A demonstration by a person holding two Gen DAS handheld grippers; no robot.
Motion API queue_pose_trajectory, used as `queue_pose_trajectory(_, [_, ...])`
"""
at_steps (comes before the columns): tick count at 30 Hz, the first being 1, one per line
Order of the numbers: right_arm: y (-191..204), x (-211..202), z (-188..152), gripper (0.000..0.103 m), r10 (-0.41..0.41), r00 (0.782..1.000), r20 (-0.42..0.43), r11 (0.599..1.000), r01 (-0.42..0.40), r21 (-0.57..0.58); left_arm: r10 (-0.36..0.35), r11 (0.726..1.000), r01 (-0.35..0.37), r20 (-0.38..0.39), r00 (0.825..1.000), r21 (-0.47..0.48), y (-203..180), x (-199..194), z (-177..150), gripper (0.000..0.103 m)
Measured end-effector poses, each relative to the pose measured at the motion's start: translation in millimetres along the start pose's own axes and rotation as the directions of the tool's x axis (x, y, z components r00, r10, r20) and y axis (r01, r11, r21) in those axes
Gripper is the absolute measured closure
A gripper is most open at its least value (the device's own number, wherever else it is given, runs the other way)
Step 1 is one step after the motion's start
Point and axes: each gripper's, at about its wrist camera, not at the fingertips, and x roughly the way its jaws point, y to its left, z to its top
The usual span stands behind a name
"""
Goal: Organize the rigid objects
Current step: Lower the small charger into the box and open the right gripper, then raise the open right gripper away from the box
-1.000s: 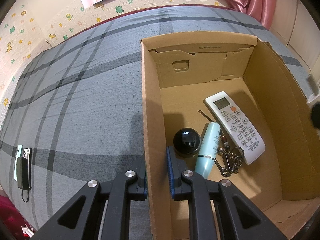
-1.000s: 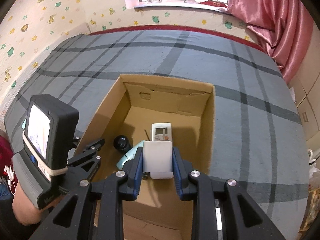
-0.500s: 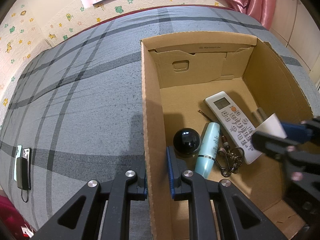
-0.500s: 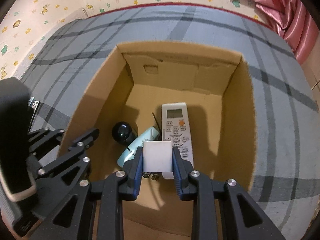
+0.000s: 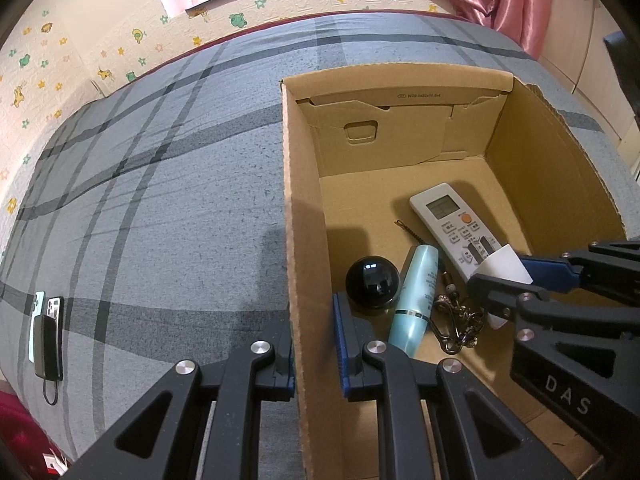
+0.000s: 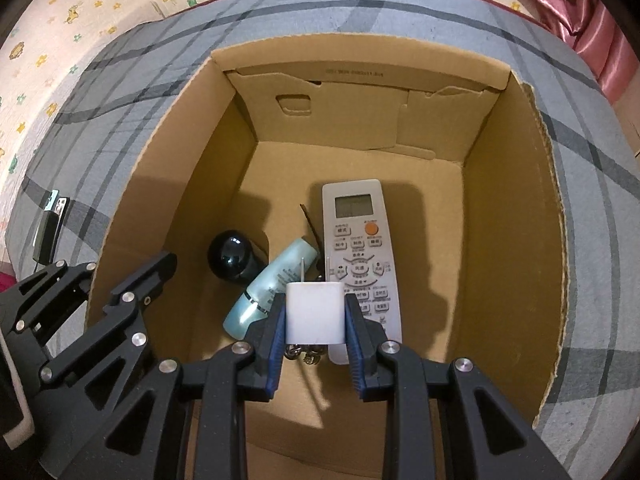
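Placement step: the right gripper (image 6: 316,314), clamped on the white charger block (image 6: 315,312), hangs inside the cardboard box (image 6: 516,216) at 6 o'clock of the remote (image 6: 358,248); the next move likely calls for releasing it onto bare floor, while the left gripper (image 5: 314,340) pinches the box wall.

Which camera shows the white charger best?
The right wrist view: the charger sits centred and whole between the right tongs. The left wrist view shows it only from the side, partly hidden.

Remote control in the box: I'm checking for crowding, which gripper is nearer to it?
Right. The right gripper holds a white charger just over the remote control; the left gripper clamps the box wall.
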Motion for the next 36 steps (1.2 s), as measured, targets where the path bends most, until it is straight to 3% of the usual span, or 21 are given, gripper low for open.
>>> queue_pose_trajectory(22, [-1.6, -13.3, -4.8, 0.070, -0.014, 0.998, 0.054, 1.000, 0.014, 0.000, 0.001, 1.000, -0.001, 0.000, 1.000, -0.001, 1.6, 0.2, 1.2, 0.087])
queue_pose_trajectory(27, [-2.1, -33.0, -6.1, 0.051, -0.028, 0.994, 0.108, 1.000, 0.027, 0.007, 0.000, 1.000, 0.000, -0.001, 1.000, -0.002, 2.6, -0.1, 1.8, 0.087])
queue_pose_trajectory(32, [-5.3, -53.6, -4.0, 0.044, -0.045, 0.987, 0.153, 0.999, 0.045, 0.008, 0.005, 1.000, -0.005, -0.002, 1.000, 0.001, 2.3, -0.4, 1.7, 0.087])
queue_pose_trajectory(36, [-8.7, -69.0, -1.9, 0.025, -0.056, 0.980, 0.189, 0.998, 0.054, 0.013, 0.005, 1.000, -0.005, -0.002, 1.000, 0.001, 2.6, -0.6, 1.8, 0.087])
